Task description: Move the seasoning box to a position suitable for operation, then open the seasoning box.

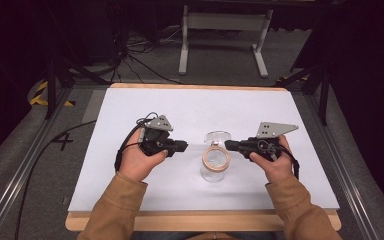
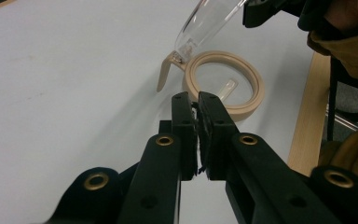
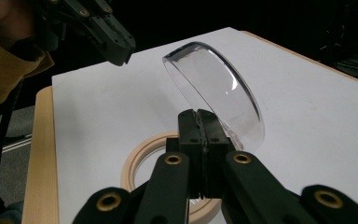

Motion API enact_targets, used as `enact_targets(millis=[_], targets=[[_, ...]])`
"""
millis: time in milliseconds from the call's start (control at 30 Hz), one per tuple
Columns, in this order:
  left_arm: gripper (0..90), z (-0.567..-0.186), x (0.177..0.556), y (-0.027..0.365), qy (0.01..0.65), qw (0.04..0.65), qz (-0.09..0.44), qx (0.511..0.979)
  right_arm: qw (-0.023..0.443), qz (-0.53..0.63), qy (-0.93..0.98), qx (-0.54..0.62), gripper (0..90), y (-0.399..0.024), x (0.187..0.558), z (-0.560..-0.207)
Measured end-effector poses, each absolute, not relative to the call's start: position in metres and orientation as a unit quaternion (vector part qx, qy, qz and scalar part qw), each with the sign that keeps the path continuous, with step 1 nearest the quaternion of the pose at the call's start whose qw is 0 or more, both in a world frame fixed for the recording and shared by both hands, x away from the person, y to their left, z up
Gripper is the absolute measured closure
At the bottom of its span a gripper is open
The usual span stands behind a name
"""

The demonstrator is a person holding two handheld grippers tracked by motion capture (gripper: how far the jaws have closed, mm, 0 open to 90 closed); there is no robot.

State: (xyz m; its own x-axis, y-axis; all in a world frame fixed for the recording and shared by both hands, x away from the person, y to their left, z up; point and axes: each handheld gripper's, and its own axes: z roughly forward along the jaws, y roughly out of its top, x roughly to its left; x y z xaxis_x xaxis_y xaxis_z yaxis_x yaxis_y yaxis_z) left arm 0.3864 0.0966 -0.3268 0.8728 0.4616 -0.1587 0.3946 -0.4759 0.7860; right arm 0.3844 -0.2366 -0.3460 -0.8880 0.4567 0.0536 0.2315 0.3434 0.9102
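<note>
Between both grippers (tips shut), jar (image 1: 215, 162)

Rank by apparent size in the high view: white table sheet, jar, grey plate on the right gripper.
1. White sheet, by far the largest.
2. Jar, counting its raised clear lid.
3. Grey plate. It sits nearer the camera than the jar, so that gap is unsure.

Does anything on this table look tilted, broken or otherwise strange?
Nothing looks broken or spilled. The clear glass jar with the beige ring mouth stands upright, and its clear domed hinged lid is swung open and tilted back. Both the left gripper and the right gripper are shut beside it.
</note>
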Motion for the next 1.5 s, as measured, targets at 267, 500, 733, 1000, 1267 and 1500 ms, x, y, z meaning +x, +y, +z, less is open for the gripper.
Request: enact_targets(millis=[267, 500, 733, 1000, 1267, 1500], targets=[[85.0, -0.335, 0.383, 0.107, 0.269, 0.444, 0.029, 0.854, 0.111, 0.526, 0.813, 0.222, 90.0, -0.238, 0.393, -0.353], [85.0, -0.339, 0.386, 0.11, 0.272, 0.444, 0.025, 0.853, 0.121, 0.526, 0.807, 0.24, 90.0, -0.244, 0.4, -0.357], [84.7, -0.339, 0.387, 0.112, 0.273, 0.446, 0.024, 0.852, 0.123, 0.526, 0.807, 0.239, 90.0, -0.246, 0.397, -0.357], [83.4, -0.338, 0.389, 0.109, 0.263, 0.448, 0.021, 0.854, 0.13, 0.531, 0.804, 0.235, 90.0, -0.253, 0.388, -0.348], [80.4, -0.339, 0.393, 0.116, 0.278, 0.443, 0.027, 0.852, 0.141, 0.526, 0.803, 0.243, 90.0, -0.272, 0.383, -0.337], [78.8, -0.339, 0.394, 0.13, 0.292, 0.445, 0.032, 0.846, 0.15, 0.511, 0.803, 0.269, 88.0, -0.296, 0.381, -0.33]])
